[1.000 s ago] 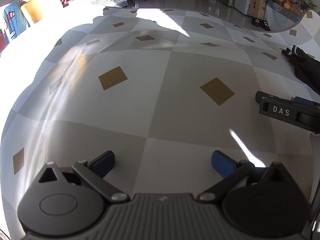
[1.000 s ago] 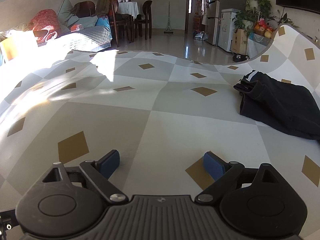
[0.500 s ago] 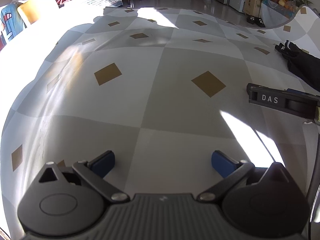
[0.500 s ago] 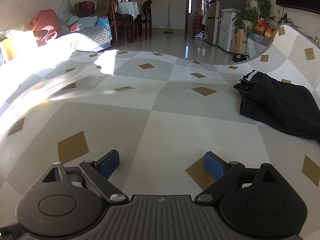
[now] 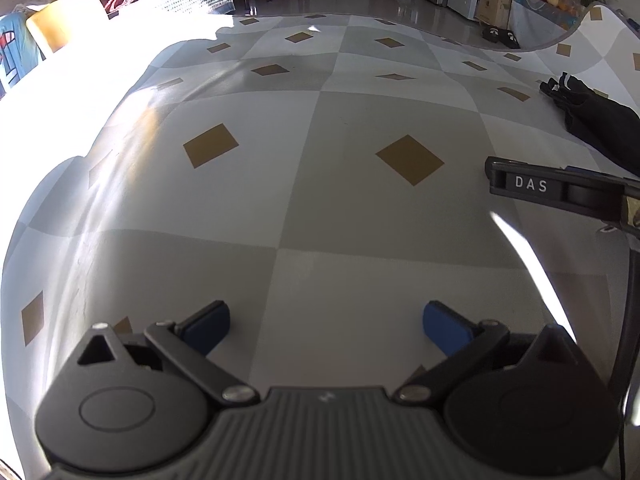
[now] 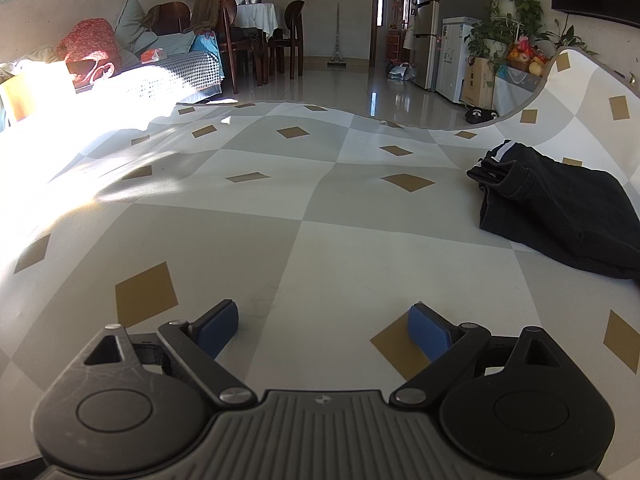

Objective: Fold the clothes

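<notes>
A black garment [image 6: 560, 216] lies crumpled at the right of the checkered table cover [image 6: 320, 208]; in the left wrist view the same black garment [image 5: 600, 120] shows at the far right edge. My right gripper [image 6: 324, 328] hovers over bare cover, open, with nothing between its blue pads, the garment ahead and to its right. My left gripper [image 5: 326, 326] is also open and empty above the cover. The right gripper's black body marked DAS [image 5: 560, 190] juts into the left wrist view from the right.
The cover bears grey and white squares with tan diamonds; bright sun washes out its left side [image 6: 60, 128]. Beyond the far edge stand a sofa with cushions [image 6: 120, 56], dining chairs [image 6: 256, 40], a fridge [image 6: 424, 40], plants and fruit [image 6: 520, 48].
The left wrist view has tipped slightly, and the sun streak by the left gripper's right finger has shifted. The right gripper has kept still.
</notes>
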### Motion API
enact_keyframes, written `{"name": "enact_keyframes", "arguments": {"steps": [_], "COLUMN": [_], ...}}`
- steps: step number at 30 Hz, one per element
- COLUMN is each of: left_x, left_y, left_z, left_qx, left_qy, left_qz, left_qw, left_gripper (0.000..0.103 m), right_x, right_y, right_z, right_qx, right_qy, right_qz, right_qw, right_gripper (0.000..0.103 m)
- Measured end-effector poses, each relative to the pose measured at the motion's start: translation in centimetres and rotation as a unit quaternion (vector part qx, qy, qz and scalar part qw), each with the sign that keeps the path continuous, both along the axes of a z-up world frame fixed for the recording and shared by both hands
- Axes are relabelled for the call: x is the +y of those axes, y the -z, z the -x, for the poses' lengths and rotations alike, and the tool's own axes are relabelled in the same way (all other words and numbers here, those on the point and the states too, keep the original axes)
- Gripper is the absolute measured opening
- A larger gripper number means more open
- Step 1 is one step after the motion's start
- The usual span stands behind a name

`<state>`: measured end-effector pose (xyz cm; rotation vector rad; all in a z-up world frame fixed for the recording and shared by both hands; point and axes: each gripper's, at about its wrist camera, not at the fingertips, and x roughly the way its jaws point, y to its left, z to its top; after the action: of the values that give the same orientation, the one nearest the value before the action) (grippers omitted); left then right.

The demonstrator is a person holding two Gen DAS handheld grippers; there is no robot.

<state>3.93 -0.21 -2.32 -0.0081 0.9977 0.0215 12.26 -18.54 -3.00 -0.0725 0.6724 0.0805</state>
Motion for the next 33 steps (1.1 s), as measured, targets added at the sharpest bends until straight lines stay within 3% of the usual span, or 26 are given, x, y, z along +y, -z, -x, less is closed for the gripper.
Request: {"name": "enact_keyframes", "arguments": {"steps": [33], "left_x": [-0.11], "left_y": [-0.14], "left_z": [0.93], "left_qx": [0.003], "left_qy": [0.004], "left_qz": [0.001], "left_qw": [1.0], "left_gripper": [0.103], "right_x": [-0.04], "right_y": [-0.02], "right_z": [-0.03], "right_qx": [0.0], "right_qy": [0.0], "right_qz": [0.0], "right_qw": [1.0], "right_gripper": [0.093]}}
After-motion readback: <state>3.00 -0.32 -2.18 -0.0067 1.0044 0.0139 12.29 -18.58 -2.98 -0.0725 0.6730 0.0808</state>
